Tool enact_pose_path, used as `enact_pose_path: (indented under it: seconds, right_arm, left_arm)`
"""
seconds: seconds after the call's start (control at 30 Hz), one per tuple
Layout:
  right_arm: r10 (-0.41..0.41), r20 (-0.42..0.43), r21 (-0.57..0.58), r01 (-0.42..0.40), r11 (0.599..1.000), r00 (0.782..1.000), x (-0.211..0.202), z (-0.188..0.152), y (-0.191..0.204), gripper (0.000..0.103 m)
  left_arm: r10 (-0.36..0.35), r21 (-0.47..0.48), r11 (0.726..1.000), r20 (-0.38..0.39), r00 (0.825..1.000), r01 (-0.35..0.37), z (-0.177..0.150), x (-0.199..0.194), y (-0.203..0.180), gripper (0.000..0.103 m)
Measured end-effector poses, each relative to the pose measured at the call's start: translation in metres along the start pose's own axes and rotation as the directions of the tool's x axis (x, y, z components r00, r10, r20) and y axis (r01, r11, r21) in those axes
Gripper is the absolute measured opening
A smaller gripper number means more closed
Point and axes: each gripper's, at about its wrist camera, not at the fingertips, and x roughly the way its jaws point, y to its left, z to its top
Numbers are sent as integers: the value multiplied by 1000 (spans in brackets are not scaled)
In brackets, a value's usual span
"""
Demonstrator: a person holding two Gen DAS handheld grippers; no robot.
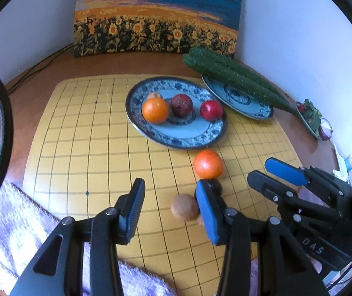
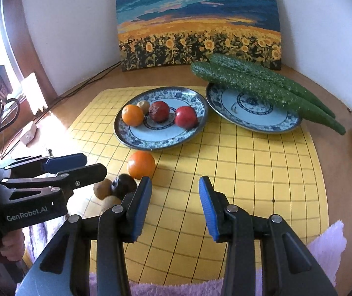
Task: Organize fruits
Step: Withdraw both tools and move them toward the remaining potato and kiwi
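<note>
A blue-patterned plate [image 1: 188, 135] [image 2: 136, 138] holds an orange [image 1: 155, 110], a dark red fruit [image 1: 181, 105], a red apple [image 1: 211, 109] and a small brown fruit [image 2: 143, 106]. On the yellow grid mat [image 1: 89, 148] in front of it lie a loose orange [image 1: 208, 164] [image 2: 141, 165], a dark fruit [image 2: 124, 186], a brown round fruit [image 1: 184, 207] [image 2: 102, 188] and a smaller brown one [image 2: 110, 202]. My left gripper [image 1: 171, 209] [image 2: 95, 164] hovers open over these, touching none. My right gripper [image 2: 174, 204] [image 1: 259, 170] stands open beside them, with only bare mat between its fingers.
A second patterned plate [image 2: 225, 113] at the back right carries two long cucumbers [image 2: 262, 86]. A third dish [image 1: 309, 120] with greens sits at the far right. A sunflower painting [image 2: 198, 24] leans on the wall. A purple fuzzy cloth [image 1: 15, 222] covers the near edge.
</note>
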Motion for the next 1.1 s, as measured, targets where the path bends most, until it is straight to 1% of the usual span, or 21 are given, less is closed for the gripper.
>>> enact_pose_path:
  seconds: [0.2, 0.5, 0.53, 0.6, 0.63, 0.73, 0.9, 1.1]
  right_arm:
    - [0, -2, 19, 0, 1000, 1000, -3, -9, -2, 41]
    - [1, -8, 31, -1, 1000, 1000, -4, -17, -2, 41]
    - [2, -9, 32, -2, 999, 1000, -4, -18, -2, 41]
    - [4, -10, 32, -4, 999, 1000, -4, -18, -1, 41]
    - [5, -10, 31, -5, 1000, 1000, -3, -18, -1, 41]
    - [6, -12, 29, -6, 1000, 1000, -3, -19, 1, 41]
    - [6, -12, 29, -6, 1000, 1000, -3, -19, 4, 41]
    - [11, -12, 26, -10, 1000, 1000, -3, -20, 7, 41]
  left_arm:
    - [-8, 4, 1000, -15, 1000, 8, -9, 2, -4, 46]
    - [-46, -8, 999, -19, 999, 46, -14, 1, -3, 45]
    - [-54, -14, 998, -18, 998, 54, -14, 1, -2, 44]
    - [-75, -19, 997, -17, 997, 75, -15, 1, -1, 34]
    - [-86, -21, 996, -17, 996, 86, -15, 1, 0, 33]
    - [-90, -23, 996, -16, 996, 90, -15, 1, 0, 26]
    - [-107, -41, 994, -22, 994, 106, -16, 3, 2, 25]
    - [-99, -32, 995, -12, 995, 99, -16, 0, 1, 25]
